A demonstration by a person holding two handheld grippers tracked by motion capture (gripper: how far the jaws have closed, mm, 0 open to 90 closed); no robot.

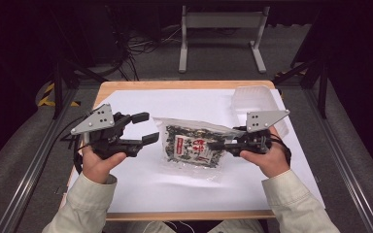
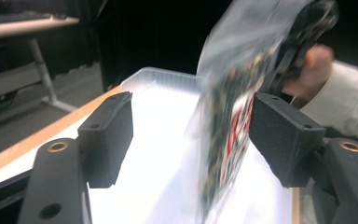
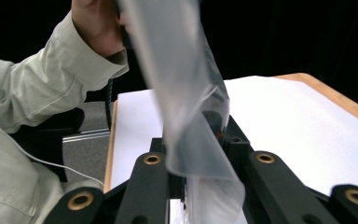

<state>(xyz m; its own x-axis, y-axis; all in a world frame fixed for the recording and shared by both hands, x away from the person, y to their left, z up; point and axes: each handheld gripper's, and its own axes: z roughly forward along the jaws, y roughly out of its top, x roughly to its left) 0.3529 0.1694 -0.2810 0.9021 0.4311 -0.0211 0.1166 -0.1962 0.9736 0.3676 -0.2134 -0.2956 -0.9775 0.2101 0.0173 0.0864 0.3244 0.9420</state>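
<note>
**Bag held at one edge, second claw waiting**

At the centre of the table (image 1: 141,191), over the white sheet (image 1: 189,104), the bag (image 1: 193,147) hangs from the right gripper (image 1: 217,145). Its jaws are clenched on the bag's clear edge at 3 o'clock of the bag; in the right gripper view the film (image 3: 186,107) rises out from between the closed jaws and folds over. The left gripper (image 1: 145,128) is at 9 o'clock of the bag, just beside it but apart from it, with its jaws released and wide. In the left gripper view the bag (image 2: 242,102) stands on edge between the two pads (image 2: 284,135), a little blurred, and I cannot tell if it touches the right-hand pad.

The bag is clear plastic with dark dry flakes inside and a red and white label. I judge it light and soft: it bends under its own weight and the film looks smooth, so it may slip from a shallow hold. The content seems brittle, so a squeeze on the filled middle could crush it. The better place to take it is the flat empty margin at 9 o'clock, opposite to the present hold.

A clear tub (image 1: 255,99) stands at 2 o'clock on the table, well apart from the bag.
</note>
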